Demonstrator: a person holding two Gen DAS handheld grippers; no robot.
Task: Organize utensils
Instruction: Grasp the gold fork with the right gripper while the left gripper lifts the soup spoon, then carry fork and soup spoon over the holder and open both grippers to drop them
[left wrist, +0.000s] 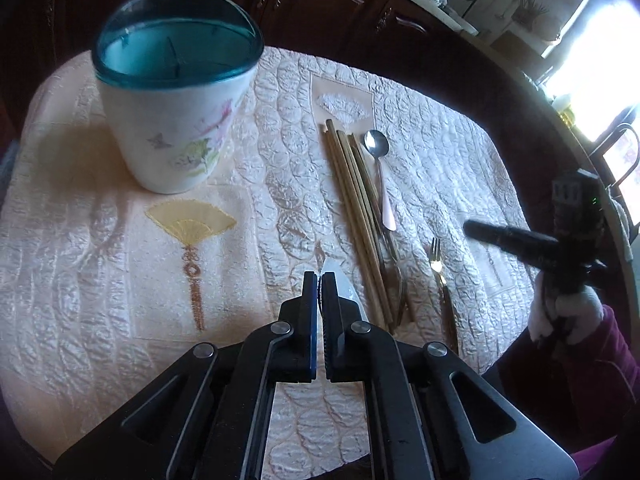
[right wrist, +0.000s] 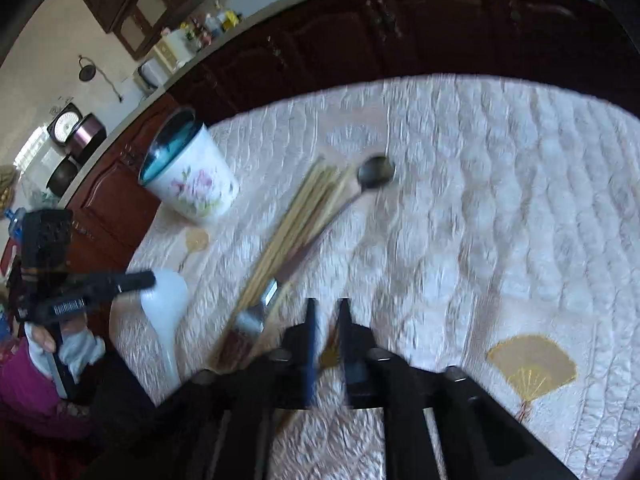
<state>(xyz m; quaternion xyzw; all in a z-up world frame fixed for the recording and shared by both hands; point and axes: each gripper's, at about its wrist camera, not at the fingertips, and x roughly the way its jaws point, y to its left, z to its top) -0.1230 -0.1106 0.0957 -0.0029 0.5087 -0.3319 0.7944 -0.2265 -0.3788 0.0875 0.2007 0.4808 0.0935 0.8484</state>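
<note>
My left gripper (left wrist: 319,280) is shut on a white spoon (left wrist: 331,267). The right wrist view shows that spoon's bowl (right wrist: 168,300) hanging from the left gripper (right wrist: 148,280) above the cloth. A white floral cup with a teal rim (left wrist: 176,120) stands upright at the back left. Right of it lie a bundle of wooden chopsticks (left wrist: 356,208) and a metal spoon (left wrist: 376,144). A small gold fork with a brown handle (left wrist: 438,268) lies on the cloth. My right gripper (right wrist: 326,308) hovers over it with its jaws a little apart, gripping nothing; the picture is blurred.
A quilted cream tablecloth (left wrist: 120,260) with embroidered fans covers the table. More cutlery (right wrist: 260,308) lies half under the chopsticks. Dark wood cabinets (right wrist: 400,32) run behind the table's far edge. A gloved hand and a magenta sleeve (left wrist: 568,320) hold the right gripper (left wrist: 470,228).
</note>
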